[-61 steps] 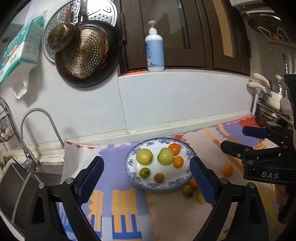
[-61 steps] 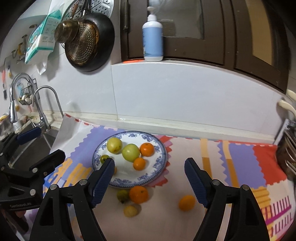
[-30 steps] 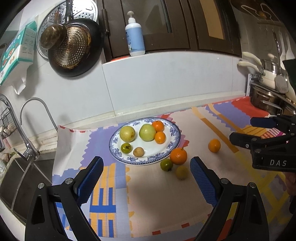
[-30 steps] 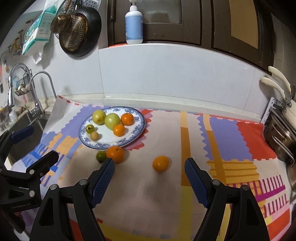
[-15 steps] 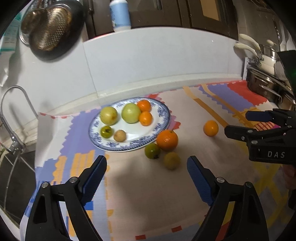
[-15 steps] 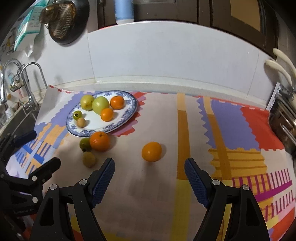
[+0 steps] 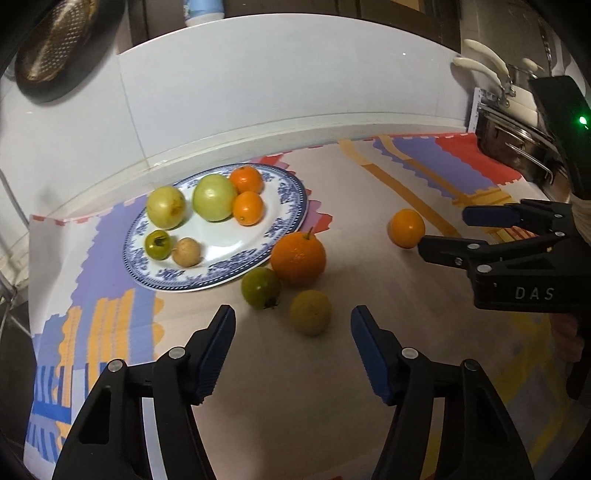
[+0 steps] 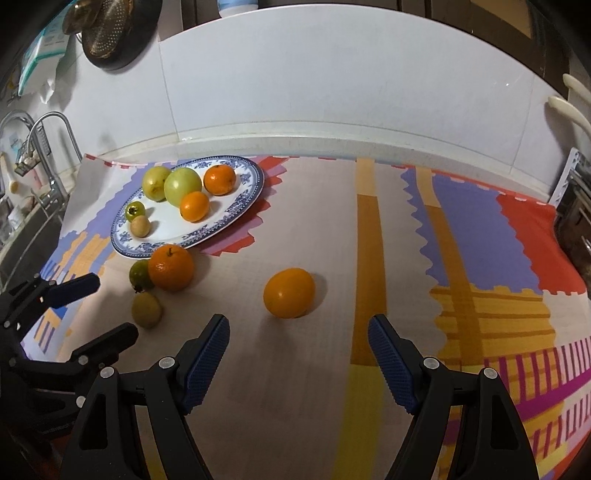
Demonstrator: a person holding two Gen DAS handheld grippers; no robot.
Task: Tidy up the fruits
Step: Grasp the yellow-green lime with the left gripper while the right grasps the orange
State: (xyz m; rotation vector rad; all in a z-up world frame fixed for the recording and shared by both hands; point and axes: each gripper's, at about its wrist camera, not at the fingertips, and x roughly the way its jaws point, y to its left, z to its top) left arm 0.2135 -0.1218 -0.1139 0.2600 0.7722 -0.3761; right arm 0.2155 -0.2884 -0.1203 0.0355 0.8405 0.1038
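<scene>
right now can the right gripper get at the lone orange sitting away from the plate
Probably yes. The right gripper is open, with the lone orange just ahead of its fingers on bare mat. Nothing lies between them; the other loose fruit and the left gripper sit off to the side.

I see a colourful mat (image 8: 461, 229) that covers the counter, with purple, orange, red and yellow patterns. Behind it the white tiled wall (image 8: 332, 74) rises. On the left there is a curved metal faucet (image 8: 51, 125) above a sink (image 8: 26, 236). A dark pan with a perforated metal strainer (image 8: 107, 26) hangs on the wall at the upper left, and beside it a blue-green package (image 8: 44, 48). On the ledge above the wall stands a bottle (image 7: 203, 11); I see only its bottom. On the right I see metal pots (image 7: 517, 136) with cream handles (image 7: 480, 62).
</scene>
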